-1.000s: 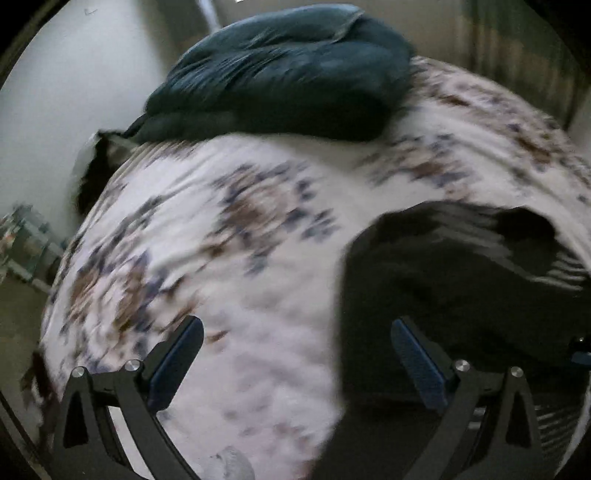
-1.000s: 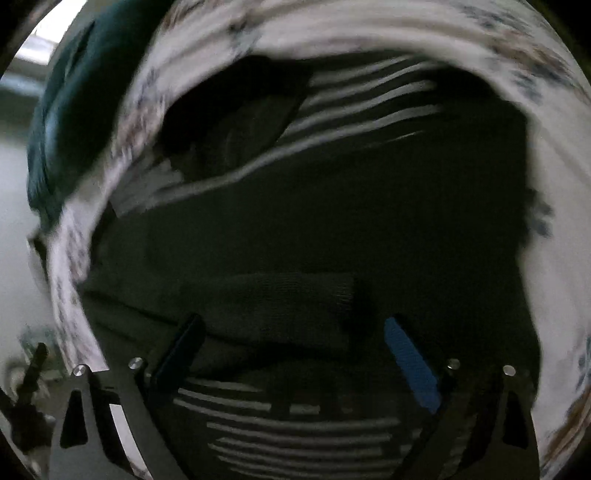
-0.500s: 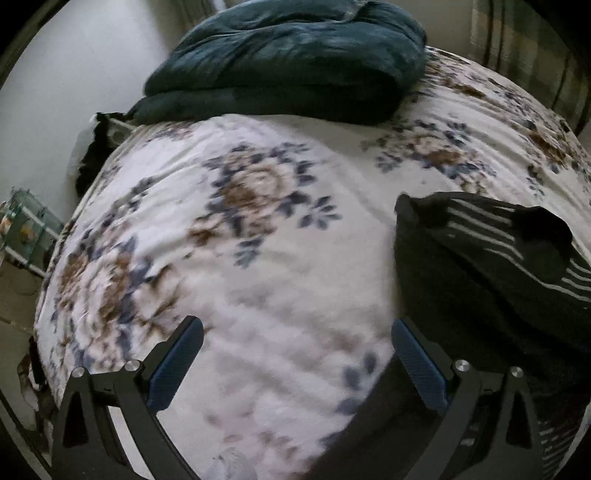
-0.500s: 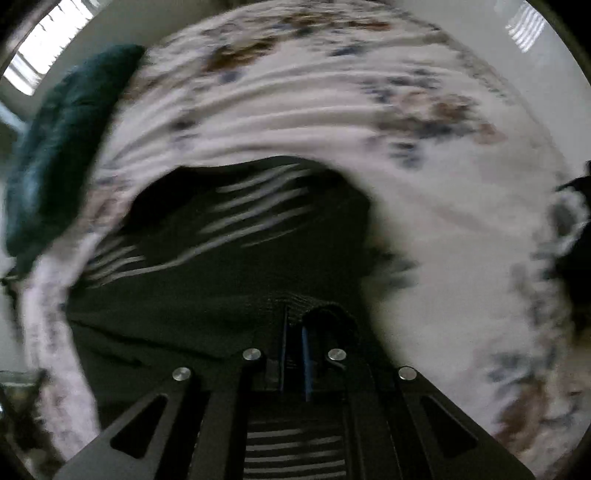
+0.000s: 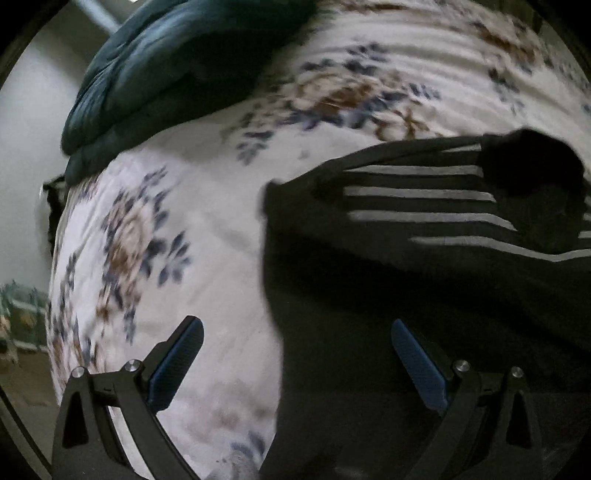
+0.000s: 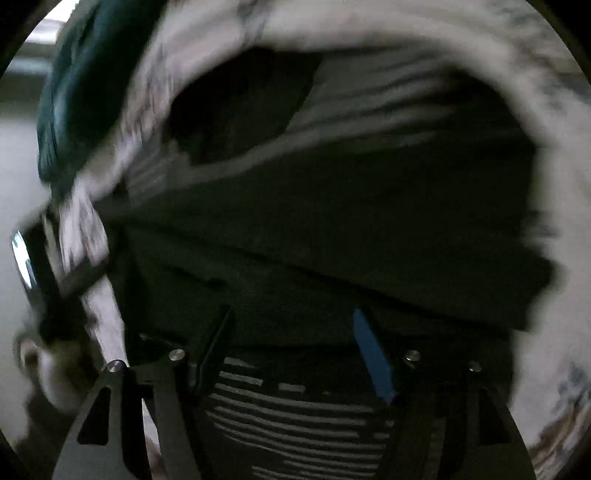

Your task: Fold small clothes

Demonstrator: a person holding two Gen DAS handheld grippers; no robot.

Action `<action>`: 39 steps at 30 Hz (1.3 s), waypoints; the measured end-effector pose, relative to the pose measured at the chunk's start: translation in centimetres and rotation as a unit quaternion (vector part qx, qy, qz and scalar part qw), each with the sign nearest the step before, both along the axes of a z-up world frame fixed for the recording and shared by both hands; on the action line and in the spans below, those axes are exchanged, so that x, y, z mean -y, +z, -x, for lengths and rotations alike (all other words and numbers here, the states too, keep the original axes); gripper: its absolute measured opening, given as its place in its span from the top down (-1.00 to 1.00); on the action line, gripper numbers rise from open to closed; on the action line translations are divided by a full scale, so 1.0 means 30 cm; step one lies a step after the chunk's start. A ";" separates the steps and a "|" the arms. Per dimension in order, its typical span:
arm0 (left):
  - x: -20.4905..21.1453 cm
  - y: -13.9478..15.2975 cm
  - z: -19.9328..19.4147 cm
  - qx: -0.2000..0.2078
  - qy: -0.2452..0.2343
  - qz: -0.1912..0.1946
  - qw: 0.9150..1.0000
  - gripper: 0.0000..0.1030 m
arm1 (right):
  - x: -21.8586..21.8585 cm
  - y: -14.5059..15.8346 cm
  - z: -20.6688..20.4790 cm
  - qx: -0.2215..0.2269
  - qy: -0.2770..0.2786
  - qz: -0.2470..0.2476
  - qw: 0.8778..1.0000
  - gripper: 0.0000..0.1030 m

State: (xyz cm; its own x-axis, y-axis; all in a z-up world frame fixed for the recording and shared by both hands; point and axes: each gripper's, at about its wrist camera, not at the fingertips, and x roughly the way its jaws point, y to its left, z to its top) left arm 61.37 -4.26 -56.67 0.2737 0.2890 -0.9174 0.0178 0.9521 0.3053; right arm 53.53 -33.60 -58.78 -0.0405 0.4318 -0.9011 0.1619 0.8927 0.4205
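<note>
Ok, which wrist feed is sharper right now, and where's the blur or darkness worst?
Left wrist view is sharper: stripes on the black striped garment read crisply, though the floral bedspread smears at top right. Right wrist view is heavily motion-blurred and dim; the garment is nearly featureless and the bedspread streaked. Both are fisheye-curved.

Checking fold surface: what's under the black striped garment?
The black striped garment lies on the floral bedspread, which shows around its edges. Anything beneath its middle is covered and can't be seen.
</note>
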 end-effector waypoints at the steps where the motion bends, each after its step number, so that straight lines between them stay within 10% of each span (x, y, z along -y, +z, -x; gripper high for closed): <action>1: 0.017 -0.019 -0.028 -0.007 -0.006 -0.013 1.000 -1.00 | -0.014 -0.043 -0.023 -0.009 0.008 0.010 1.000 -0.32; 13: 0.085 -0.018 -0.253 0.012 -0.005 -0.029 1.000 -1.00 | 0.257 0.074 -0.292 0.098 -0.109 0.132 0.980 -0.32; 21: 0.036 0.114 -0.045 0.063 0.008 0.002 0.998 -1.00 | 0.446 0.202 -0.026 0.129 -0.139 0.148 0.971 -0.45; 28: -0.068 -0.079 0.031 0.009 0.049 0.021 0.999 -1.00 | 0.506 -0.058 0.055 0.013 -0.104 0.185 0.977 -0.56; 39: 0.000 0.194 0.190 0.056 0.038 0.091 0.993 -1.00 | 0.359 0.242 0.147 0.075 -0.077 0.194 0.975 -1.00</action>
